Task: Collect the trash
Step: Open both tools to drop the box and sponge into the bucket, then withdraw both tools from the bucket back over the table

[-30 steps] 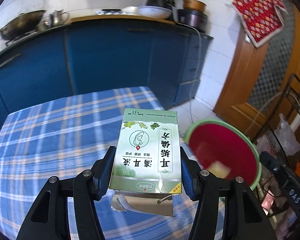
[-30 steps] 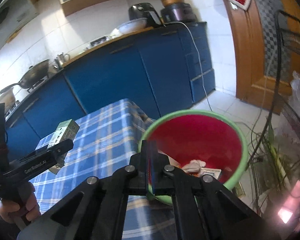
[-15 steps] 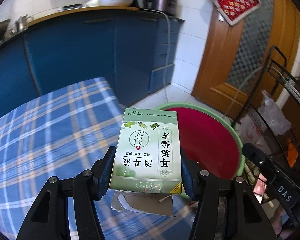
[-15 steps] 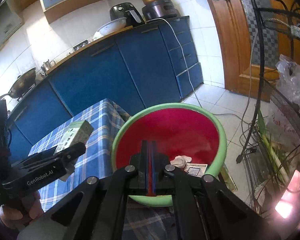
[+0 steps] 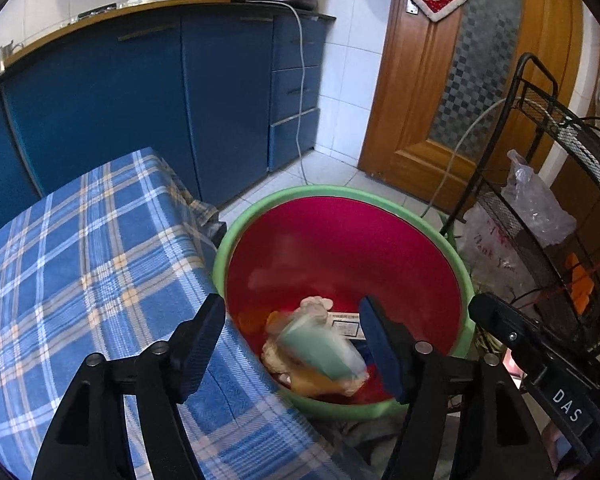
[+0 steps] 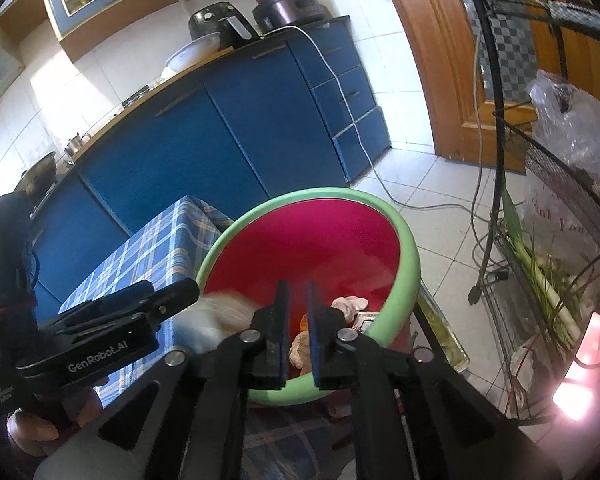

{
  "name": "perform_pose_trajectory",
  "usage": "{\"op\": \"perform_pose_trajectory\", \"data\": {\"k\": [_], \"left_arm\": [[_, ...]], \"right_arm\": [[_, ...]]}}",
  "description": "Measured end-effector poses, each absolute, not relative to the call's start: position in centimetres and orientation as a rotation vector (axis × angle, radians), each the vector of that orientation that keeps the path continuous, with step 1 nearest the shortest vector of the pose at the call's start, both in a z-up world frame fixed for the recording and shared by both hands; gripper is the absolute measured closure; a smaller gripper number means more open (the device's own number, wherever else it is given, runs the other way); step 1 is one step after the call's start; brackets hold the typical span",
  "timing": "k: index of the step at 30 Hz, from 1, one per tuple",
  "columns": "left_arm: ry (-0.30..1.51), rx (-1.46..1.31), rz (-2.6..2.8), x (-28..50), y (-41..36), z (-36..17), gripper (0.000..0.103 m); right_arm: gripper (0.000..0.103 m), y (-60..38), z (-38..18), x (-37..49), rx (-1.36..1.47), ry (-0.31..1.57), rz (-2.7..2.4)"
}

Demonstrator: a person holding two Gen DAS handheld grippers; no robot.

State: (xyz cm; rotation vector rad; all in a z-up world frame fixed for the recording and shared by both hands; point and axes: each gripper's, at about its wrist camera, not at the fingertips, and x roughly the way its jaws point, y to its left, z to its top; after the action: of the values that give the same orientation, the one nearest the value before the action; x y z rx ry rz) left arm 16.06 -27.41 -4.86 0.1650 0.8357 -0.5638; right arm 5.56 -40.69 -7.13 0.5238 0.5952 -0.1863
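Note:
A green-and-white medicine box point(image 5: 320, 354), blurred, drops free into the red bin with a green rim point(image 5: 340, 192), onto crumpled paper and other trash at the bottom. My left gripper point(image 5: 290, 308) hangs over the bin's near edge. Its jaws are opening and nothing sits between its pads. In the right wrist view the box point(image 6: 220, 312) is a pale blur just off the left gripper point(image 6: 180, 292), at the bin's rim point(image 6: 410, 264). My right gripper point(image 6: 297, 288) points into the bin, its jaws opening to a narrow gap with nothing in it.
A table with a blue plaid cloth point(image 5: 80, 280) touches the bin's left side. A black wire rack point(image 5: 560, 160) with plastic bags stands to the right. Blue cabinets point(image 5: 140, 100), a wooden door point(image 5: 412, 100) and a white cable point(image 6: 380, 176) lie beyond.
The left gripper swung from over the table to over the bin, spread its jaws and let the box fall. The right gripper moved closer to the bin and parted its jaws slightly.

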Motion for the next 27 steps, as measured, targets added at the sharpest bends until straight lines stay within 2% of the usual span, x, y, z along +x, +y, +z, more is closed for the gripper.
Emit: {"op": "perform_pose_trajectory", "data": {"k": [19, 27], "left_arm": [[0.789, 0.118, -0.471, 13.1, -21.9, -2.3, 0.032], [0.757, 0.078, -0.387, 10.7, -17.6, -0.5, 0.032]], "right_arm": [[0.067, -36.3, -3.7, 3.5, 0.437, 0.559, -0.130], [0.048, -33.5, -1.6, 1.6, 0.395, 0.529, -0.122]]}}
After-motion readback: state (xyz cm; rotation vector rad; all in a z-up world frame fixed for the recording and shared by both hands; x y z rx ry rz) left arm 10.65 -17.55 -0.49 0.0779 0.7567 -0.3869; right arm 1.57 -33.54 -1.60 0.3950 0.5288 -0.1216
